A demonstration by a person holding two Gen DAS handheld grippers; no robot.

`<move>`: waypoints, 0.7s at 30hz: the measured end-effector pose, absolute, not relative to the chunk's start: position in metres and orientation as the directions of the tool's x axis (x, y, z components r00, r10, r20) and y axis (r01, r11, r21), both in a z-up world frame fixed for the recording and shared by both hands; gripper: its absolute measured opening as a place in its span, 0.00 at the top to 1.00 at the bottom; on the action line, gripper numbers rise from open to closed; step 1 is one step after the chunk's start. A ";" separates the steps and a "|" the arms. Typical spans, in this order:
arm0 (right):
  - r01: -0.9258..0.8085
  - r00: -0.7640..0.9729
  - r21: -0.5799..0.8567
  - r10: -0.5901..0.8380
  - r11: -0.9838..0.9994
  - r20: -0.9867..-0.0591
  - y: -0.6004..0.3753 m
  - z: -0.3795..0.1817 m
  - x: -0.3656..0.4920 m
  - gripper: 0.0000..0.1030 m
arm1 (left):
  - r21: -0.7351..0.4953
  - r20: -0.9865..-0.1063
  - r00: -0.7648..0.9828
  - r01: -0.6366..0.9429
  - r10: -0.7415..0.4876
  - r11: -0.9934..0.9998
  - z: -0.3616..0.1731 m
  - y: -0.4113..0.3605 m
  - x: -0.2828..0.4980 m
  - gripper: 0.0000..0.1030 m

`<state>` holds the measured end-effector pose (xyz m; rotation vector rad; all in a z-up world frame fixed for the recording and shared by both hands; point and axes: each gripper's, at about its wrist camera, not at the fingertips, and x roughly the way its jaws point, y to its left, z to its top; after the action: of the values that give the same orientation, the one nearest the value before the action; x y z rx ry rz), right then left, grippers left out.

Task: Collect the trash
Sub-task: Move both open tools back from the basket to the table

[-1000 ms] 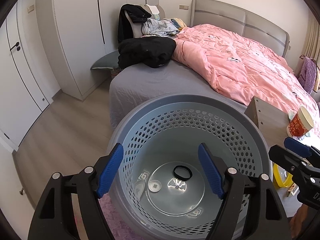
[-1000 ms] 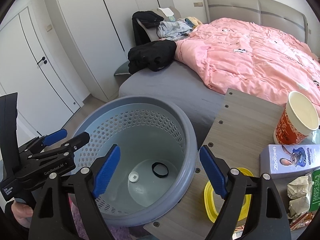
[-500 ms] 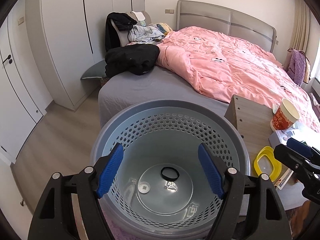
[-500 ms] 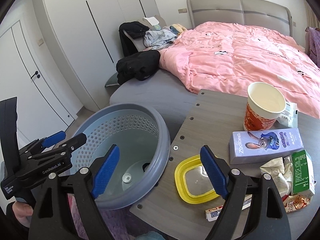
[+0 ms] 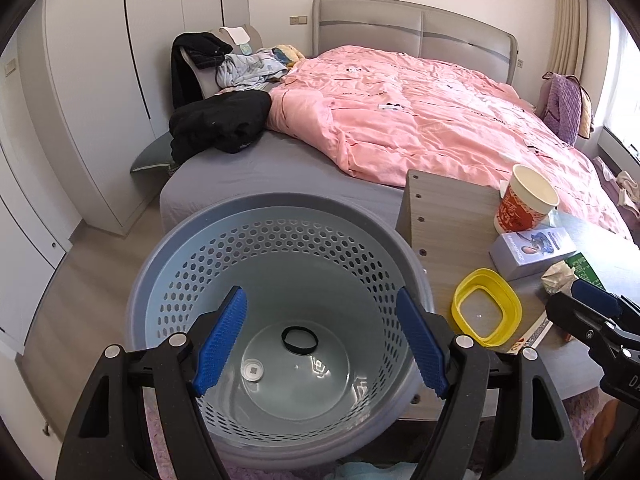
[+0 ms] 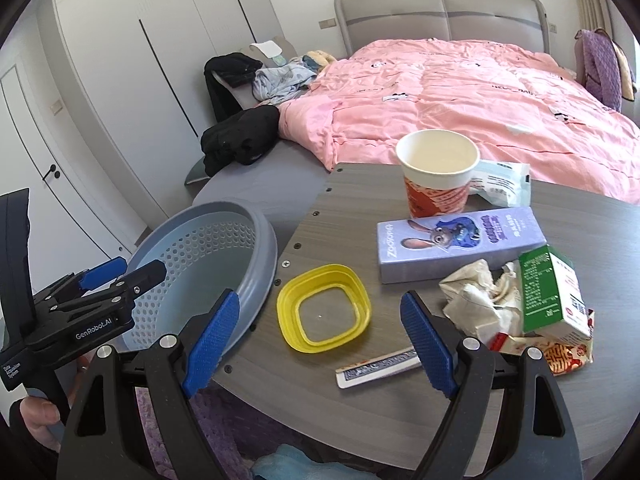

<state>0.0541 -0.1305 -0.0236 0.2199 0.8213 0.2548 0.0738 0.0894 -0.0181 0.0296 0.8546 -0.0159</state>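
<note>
A grey-blue perforated basket [image 5: 280,216] [image 6: 224,216] stands on the floor beside a grey table [image 6: 344,392]. On its floor lie a black hair band [image 5: 299,340] and a small white cap [image 5: 253,369]. My left gripper [image 5: 324,344] is open and empty above the basket. My right gripper [image 6: 320,332] is open and empty above the table's near edge, over a yellow lid [image 6: 324,307] [image 5: 486,307]. On the table also lie a paper cup [image 6: 438,172], a purple Zootopia box [image 6: 460,240], crumpled paper [image 6: 476,300], a green carton [image 6: 554,296], a red wrapper [image 6: 560,356] and a flat packet [image 6: 380,368].
A bed with a pink duvet [image 6: 460,92] and black clothes [image 6: 240,138] stands behind the table. White wardrobes [image 5: 100,72] line the left wall. A white plastic pack [image 6: 504,186] lies behind the cup. A purple rug [image 6: 208,412] lies under the table edge.
Both grippers have swung to the right. The right wrist view has moved from the basket to the table and its trash. Both grippers stay open and empty.
</note>
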 end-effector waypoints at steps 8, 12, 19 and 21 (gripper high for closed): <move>-0.051 0.666 0.278 0.240 0.959 -0.706 -0.175 -0.031 0.026 0.21 | 0.023 -0.771 0.635 0.118 -0.057 0.993 -0.025 0.051 0.071 0.28; -0.014 0.665 0.283 0.221 0.959 -0.714 -0.192 -0.036 0.015 0.21 | 0.015 -0.787 0.610 0.169 -0.092 0.985 -0.032 0.032 0.071 0.28; 0.009 0.675 0.295 0.212 0.955 -0.707 -0.208 -0.038 0.004 0.21 | 0.001 -0.820 0.557 0.236 -0.134 0.972 -0.046 -0.001 0.077 0.28; 0.007 0.679 0.302 0.216 0.953 -0.701 -0.211 -0.039 0.003 0.21 | -0.003 -0.829 0.542 0.246 -0.140 0.969 -0.050 -0.009 0.078 0.28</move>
<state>0.0028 -0.2106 -0.0387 0.2918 0.8183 0.1192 0.0784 -0.0086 -0.0502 0.1184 0.9716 -0.2301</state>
